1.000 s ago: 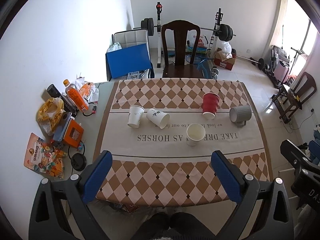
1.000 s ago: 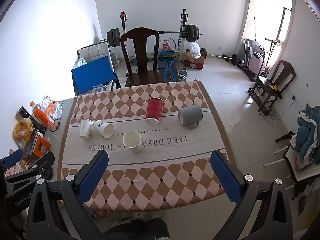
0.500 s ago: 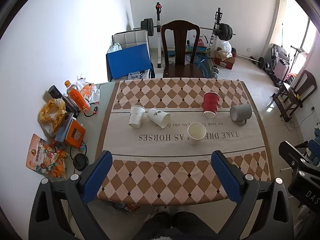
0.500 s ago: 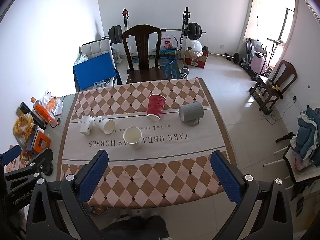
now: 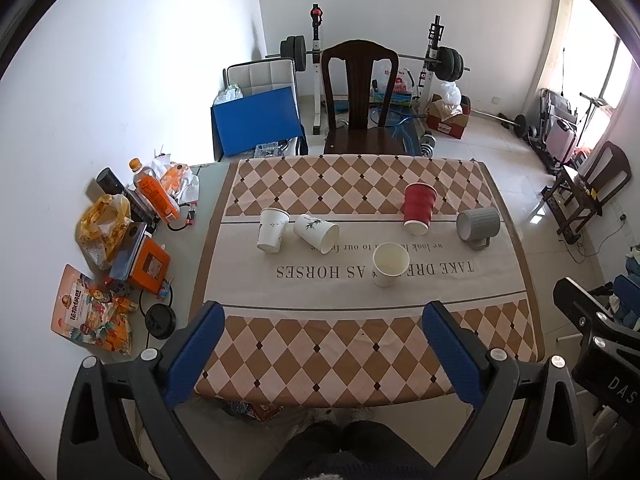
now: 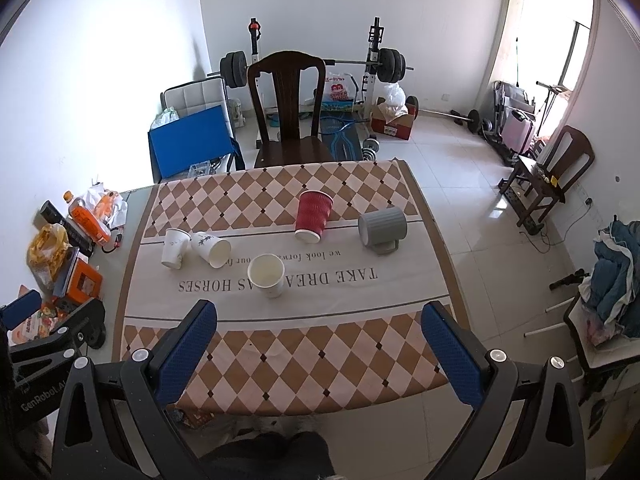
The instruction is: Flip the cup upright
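Observation:
Several cups stand on the checked tablecloth. A red ribbed cup stands upside down. A grey mug lies on its side. A white paper cup stands upside down, with another white cup lying on its side against it. A third white cup stands upright. My left gripper and right gripper are both open and empty, held high above the table's near edge.
Snack bags, an orange bottle and boxes lie on the bare table left of the cloth. A dark wooden chair stands at the far side, with a barbell rack behind. The floor drops off at the table's right edge.
Both grippers have risen and drawn back slightly, so the table looks a bit smaller. No cup has moved.

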{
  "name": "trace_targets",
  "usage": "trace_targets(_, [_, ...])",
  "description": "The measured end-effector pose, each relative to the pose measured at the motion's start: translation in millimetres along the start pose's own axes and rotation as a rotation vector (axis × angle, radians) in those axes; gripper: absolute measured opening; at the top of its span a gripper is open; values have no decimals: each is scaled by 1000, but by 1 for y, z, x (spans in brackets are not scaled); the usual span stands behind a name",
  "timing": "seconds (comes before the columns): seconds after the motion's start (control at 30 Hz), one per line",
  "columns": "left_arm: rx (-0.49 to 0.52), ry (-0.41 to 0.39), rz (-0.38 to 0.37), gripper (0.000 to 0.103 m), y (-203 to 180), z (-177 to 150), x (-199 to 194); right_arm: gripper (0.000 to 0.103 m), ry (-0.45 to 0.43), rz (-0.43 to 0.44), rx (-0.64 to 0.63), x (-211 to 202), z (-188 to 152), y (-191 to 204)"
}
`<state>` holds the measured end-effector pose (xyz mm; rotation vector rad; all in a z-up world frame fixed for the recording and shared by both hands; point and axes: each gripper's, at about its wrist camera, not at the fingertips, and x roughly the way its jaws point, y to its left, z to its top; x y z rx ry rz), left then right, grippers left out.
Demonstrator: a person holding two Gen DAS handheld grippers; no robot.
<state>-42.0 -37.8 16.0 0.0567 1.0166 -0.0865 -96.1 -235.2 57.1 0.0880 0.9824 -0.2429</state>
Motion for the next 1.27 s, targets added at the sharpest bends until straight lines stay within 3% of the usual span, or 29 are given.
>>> trace_targets(1.27, [11, -3, -8, 101, 4, -6, -12, 103, -4, 3, -8, -5, -1, 6])
